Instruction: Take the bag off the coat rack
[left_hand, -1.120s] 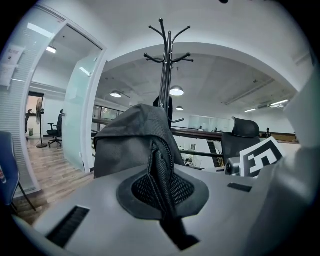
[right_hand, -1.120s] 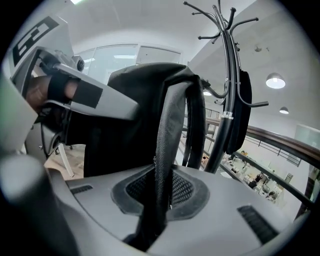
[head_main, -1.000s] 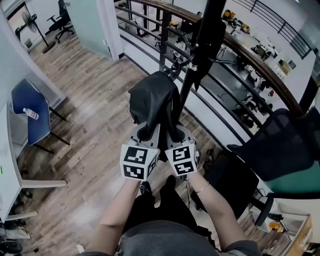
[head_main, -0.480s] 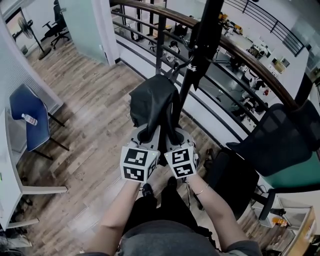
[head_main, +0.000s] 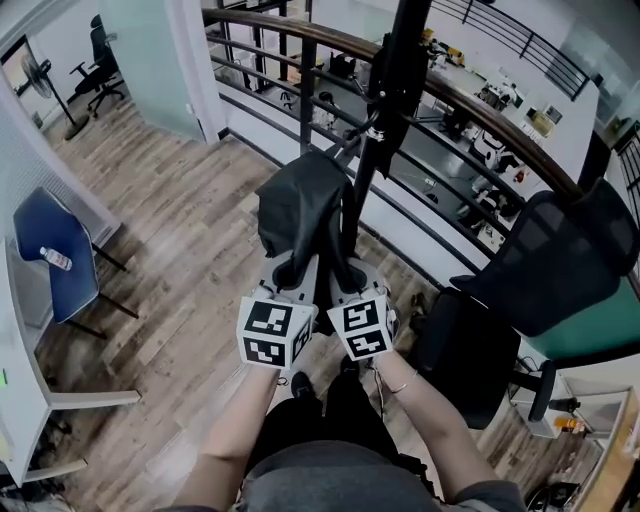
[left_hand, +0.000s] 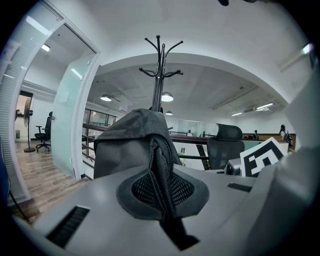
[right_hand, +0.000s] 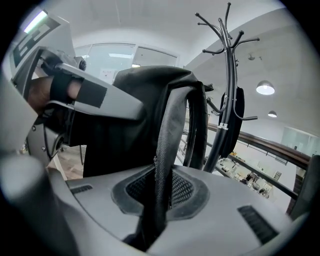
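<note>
The black fabric bag (head_main: 300, 210) hangs upright, its long axis vertical, just left of the black metal coat rack (head_main: 385, 110), with its straps toward the person. The left gripper (head_main: 287, 270) is clamped on one mesh-padded strap (left_hand: 162, 165). The right gripper (head_main: 352, 272) is clamped on the other strap (right_hand: 167, 145).

A bottle (head_main: 55, 259) lies on the blue chair (head_main: 33, 215), well apart from the mesh chair (head_main: 570, 250).
</note>
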